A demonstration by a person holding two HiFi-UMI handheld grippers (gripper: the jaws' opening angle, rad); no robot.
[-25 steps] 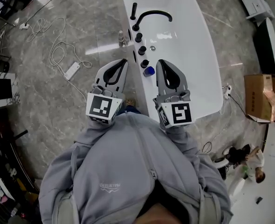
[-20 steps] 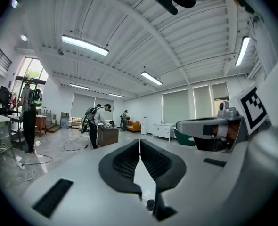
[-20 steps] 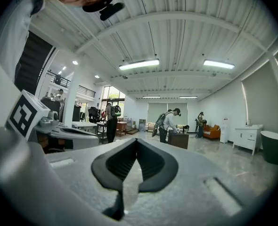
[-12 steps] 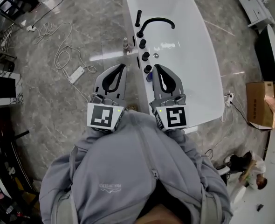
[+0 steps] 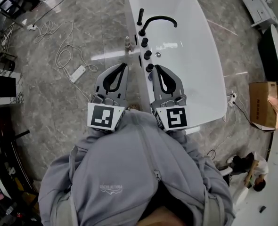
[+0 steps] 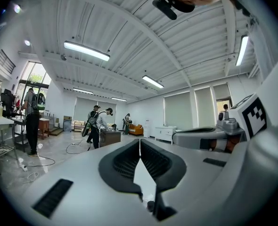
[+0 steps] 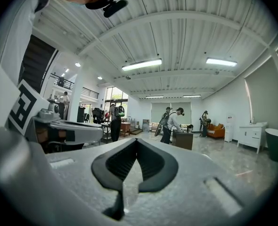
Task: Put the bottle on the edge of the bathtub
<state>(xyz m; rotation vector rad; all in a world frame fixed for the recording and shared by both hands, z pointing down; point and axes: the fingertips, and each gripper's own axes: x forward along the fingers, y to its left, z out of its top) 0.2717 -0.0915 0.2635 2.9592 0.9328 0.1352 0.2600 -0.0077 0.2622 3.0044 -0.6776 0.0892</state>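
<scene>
A white bathtub (image 5: pixel 200 55) fills the top of the head view, with a black faucet (image 5: pixel 157 20) and black knobs along its left rim. A small blue-topped bottle (image 5: pixel 150 76) stands on that rim below the knobs, mostly hidden by my right gripper's tip. A second small, clear bottle (image 5: pixel 127 43) stands on the floor beside the tub. My left gripper (image 5: pixel 124 66) hangs over the floor left of the rim, shut and empty. My right gripper (image 5: pixel 156 68) hangs over the rim, shut with nothing in it. Both gripper views look level across the room.
A white power strip (image 5: pixel 77 73) and looped cables (image 5: pixel 59 36) lie on the grey marble floor at the left. A cardboard box (image 5: pixel 261 105) stands at the right. Several people (image 7: pixel 174 121) stand far across the hall. A second dark tub (image 5: pixel 276 46) sits at the right edge.
Both grippers have lifted slightly and drawn closer together. The blue-topped bottle, plainly seen between them before, is now mostly covered by the right gripper's tip.
</scene>
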